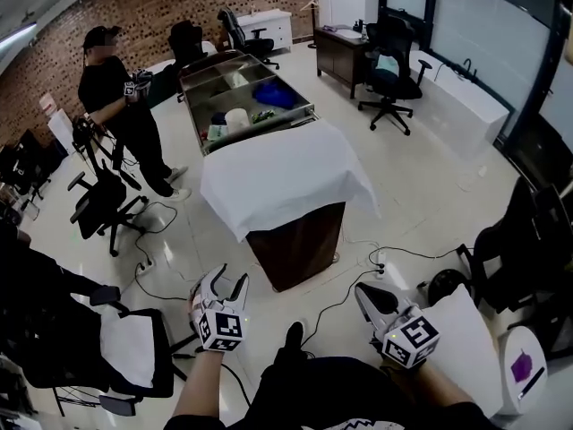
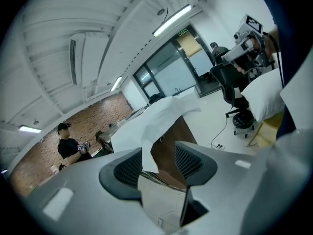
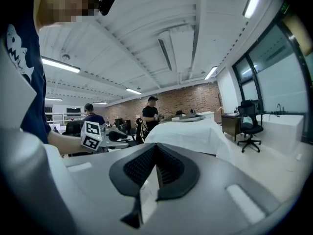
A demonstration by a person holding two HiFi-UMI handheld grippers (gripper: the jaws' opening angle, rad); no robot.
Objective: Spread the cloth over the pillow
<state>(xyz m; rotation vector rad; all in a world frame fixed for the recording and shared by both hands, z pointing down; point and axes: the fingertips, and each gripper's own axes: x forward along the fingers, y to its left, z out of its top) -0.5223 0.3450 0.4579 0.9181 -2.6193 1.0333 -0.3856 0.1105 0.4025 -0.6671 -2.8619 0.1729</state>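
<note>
Floor [image 1: 430,195] in front of and right of the table [image 1: 300,245] is open, apart from cables [image 1: 345,298] running across it toward me. Cloth [image 1: 282,177] lies over the table top, hanging over the front and both side edges, and the right front corner droops lowest. Top looks puffed, but I can't tell what's under it. Cart [image 1: 201,74] butts against the table's far end. Chair [image 1: 98,204] and a person [image 1: 116,101] stand at left, well clear of the table. Both grippers hang low near me, well short of the cloth. Left gripper [image 1: 228,280]: jaws spread, nothing between them. Right gripper [image 1: 361,291]: jaws pressed together, empty.
</note>
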